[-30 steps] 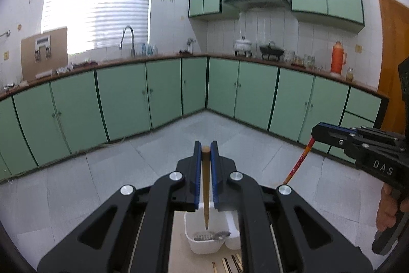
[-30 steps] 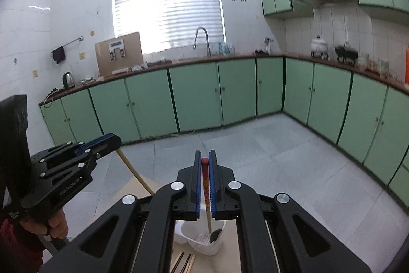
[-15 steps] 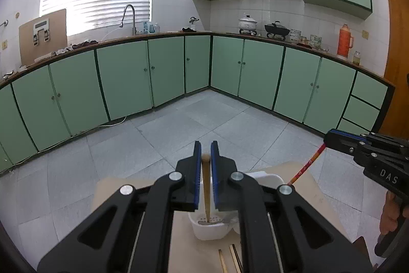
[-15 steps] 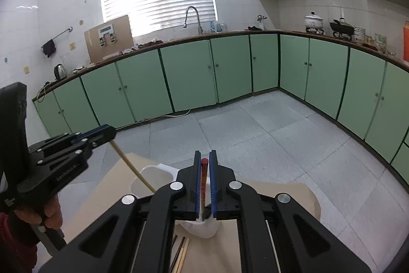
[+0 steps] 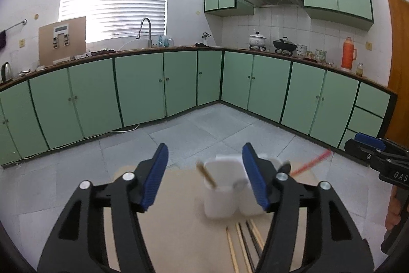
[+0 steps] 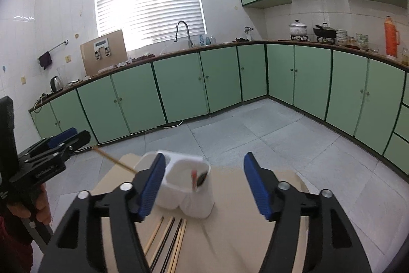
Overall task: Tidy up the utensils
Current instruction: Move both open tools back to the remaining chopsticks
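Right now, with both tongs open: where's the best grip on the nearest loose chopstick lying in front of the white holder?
Take the leftmost pale chopstick near mid-shaft, coming down from above with the jaws across its length. It lies flat on the table, close beside the other loose sticks, so its outer left side gives the most room. Probably easiest for the left tongs.

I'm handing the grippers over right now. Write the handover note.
Left gripper: open, jaws just spread, nothing between them.
Right gripper: open, jaws just spread, nothing between them.
White utensil holder stands on the tan board, just ahead of both grippers.
Done: a wooden chopstick now leans in one compartment; a red-tipped chopstick sits in another, beside a dark utensil that is too blurred to name.
Left: loose chopsticks, pale and dark, lie on the board in front of the holder. Pick them up and drop them in the same way.
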`<state>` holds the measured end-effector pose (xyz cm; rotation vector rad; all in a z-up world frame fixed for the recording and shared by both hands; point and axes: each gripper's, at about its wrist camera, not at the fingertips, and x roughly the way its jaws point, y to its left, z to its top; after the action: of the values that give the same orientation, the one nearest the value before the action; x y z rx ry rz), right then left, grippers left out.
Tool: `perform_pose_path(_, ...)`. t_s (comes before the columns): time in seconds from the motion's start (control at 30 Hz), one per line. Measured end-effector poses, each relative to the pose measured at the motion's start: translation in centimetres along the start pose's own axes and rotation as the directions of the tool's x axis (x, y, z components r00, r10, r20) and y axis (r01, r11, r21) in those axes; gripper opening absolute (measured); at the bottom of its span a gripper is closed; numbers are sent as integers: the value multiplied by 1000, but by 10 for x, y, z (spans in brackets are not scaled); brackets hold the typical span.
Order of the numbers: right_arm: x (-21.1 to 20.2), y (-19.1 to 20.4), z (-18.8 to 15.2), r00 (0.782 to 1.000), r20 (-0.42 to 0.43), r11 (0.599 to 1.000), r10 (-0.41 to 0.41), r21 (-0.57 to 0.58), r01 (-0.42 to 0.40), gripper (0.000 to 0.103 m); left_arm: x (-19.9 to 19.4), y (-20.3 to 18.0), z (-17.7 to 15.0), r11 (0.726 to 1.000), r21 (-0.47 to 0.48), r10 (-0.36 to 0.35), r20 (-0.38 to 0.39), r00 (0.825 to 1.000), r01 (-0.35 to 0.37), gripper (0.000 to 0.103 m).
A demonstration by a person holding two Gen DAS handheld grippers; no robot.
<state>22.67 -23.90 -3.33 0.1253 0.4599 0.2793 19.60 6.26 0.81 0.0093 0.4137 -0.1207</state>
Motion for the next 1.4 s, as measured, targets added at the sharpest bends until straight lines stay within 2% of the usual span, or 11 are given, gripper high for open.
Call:
perform_pose_path(0.2, -13, 4, -63, 998, -63, 999, -28, 41, 31, 78, -20, -5, -60, 1000, 18, 0, -91, 996, 1, 67)
perform_pose_path(0.3, -16, 8, -96, 992, -114, 998, -49, 39, 53, 80, -21, -3, -91, 1000, 29, 10, -159, 987, -5, 70)
perform_pose_path(0.47, -19, 17, -141, 978, -196, 997, -67, 18, 72, 81, -25, 1, -136, 999, 38, -14, -279, 960, 26, 77)
perform_pose_path(0.67, -24, 28, -184, 960, -276, 998, -50, 22, 58, 79, -29, -3, -170, 998, 47, -14, -348, 937, 33, 77)
perform_pose_path(1.0, -32, 32, -202, 949, -312, 998, -47, 25, 58, 76, -32, -15, -198, 996, 52, -40, -421, 906, 69, 77)
perform_pose_path(1.23, -38, 28, -206, 945, -324, 998, -37, 32, 50, 66, -32, -23, -208, 994, 59, -52, -449, 892, 87, 77)
perform_pose_path(1.4, -39, 28, -208, 945, -326, 998, -35, 38, 50, 65, -31, -32, -216, 993, 72, -49, -467, 883, 93, 75)
